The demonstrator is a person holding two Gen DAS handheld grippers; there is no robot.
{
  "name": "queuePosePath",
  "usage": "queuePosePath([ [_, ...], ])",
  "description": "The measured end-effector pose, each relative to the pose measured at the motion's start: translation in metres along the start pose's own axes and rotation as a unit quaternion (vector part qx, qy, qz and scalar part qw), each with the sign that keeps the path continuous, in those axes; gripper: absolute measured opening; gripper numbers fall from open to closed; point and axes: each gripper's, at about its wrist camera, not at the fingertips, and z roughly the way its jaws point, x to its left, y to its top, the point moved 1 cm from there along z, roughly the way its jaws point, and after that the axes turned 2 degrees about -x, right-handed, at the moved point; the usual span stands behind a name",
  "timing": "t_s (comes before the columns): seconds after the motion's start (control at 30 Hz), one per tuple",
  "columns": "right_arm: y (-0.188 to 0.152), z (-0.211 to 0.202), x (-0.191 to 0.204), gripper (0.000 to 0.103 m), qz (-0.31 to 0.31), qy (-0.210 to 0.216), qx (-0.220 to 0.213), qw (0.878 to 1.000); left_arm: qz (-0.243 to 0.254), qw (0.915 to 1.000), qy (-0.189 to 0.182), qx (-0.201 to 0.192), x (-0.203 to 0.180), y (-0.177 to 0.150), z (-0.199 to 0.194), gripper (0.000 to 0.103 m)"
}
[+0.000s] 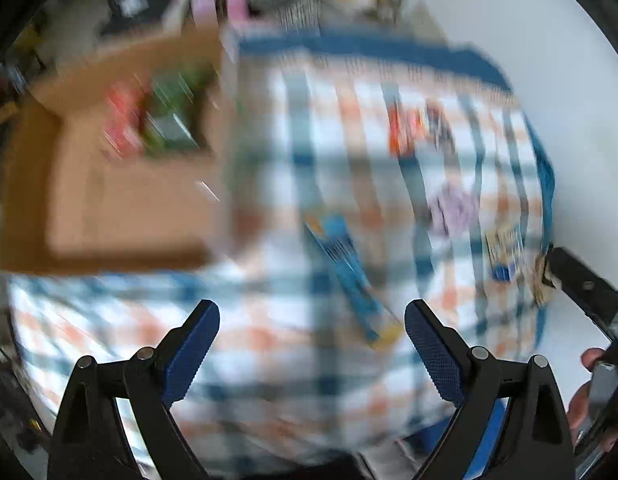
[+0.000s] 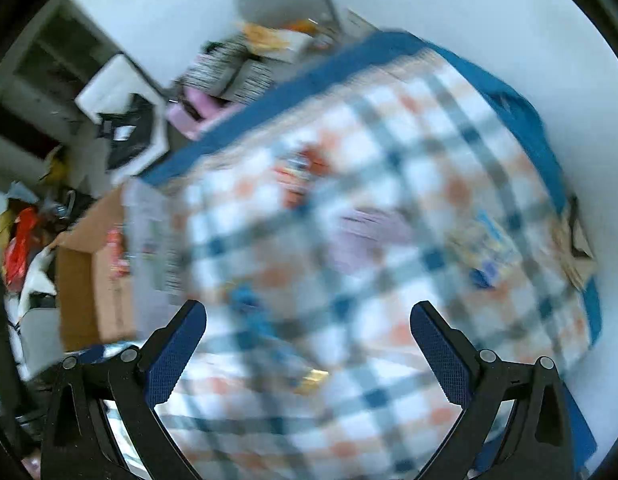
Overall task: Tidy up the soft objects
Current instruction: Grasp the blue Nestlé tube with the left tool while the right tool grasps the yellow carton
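Both views are motion-blurred. A bed or table with a blue, orange and white checked cloth carries small items: a lilac soft object, a blue packet, an orange-red item and a blue-yellow packet. My left gripper is open and empty above the cloth's near part. In the right wrist view the same cloth shows the lilac object and the orange-red item. My right gripper is open and empty above the cloth.
An open cardboard box holding red and green items stands left of the cloth; it also shows in the right wrist view. Clutter lies beyond the far edge. A white wall is on the right. The other gripper's body shows at right.
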Motion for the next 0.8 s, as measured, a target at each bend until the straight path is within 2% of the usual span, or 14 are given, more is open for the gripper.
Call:
queuePosePath([
  [0.1, 0.005, 0.014, -0.047, 0.103, -0.002, -0.040, 0.020, 0.999, -0.046, 0.9964, -0.023, 0.067, -0.015, -0.002, 0.061, 0.095],
  [0.17, 0.010, 0.027, -0.075, 0.103, -0.015, -0.065, 0.037, 0.997, -0.062, 0.9938, -0.027, 0.088, -0.025, -0.007, 0.086, 0.095],
  [0.3, 0.028, 0.061, -0.122, 0.103, -0.039, -0.106, 0.070, 0.991, -0.065, 0.9920, -0.014, 0.107, -0.045, -0.004, 0.121, 0.091],
  [0.47, 0.044, 0.111, -0.143, 0.103, -0.072, -0.126, 0.120, 0.982, -0.069, 0.9896, 0.003, 0.126, -0.062, 0.006, 0.152, 0.081],
  [0.57, 0.052, 0.144, -0.160, 0.103, -0.076, -0.134, 0.156, 0.976, -0.067, 0.9886, 0.019, 0.134, -0.070, 0.008, 0.163, 0.069],
  [0.7, 0.056, 0.177, -0.177, 0.103, -0.077, -0.138, 0.190, 0.969, -0.062, 0.9879, 0.036, 0.138, -0.077, 0.008, 0.175, 0.044],
  [0.73, 0.055, 0.185, -0.181, 0.103, -0.076, -0.135, 0.201, 0.967, -0.064, 0.9878, 0.042, 0.136, -0.076, 0.007, 0.176, 0.042],
  [0.8, 0.055, 0.196, -0.186, 0.096, -0.071, -0.127, 0.214, 0.966, -0.070, 0.9877, 0.044, 0.133, -0.077, 0.006, 0.178, 0.034],
])
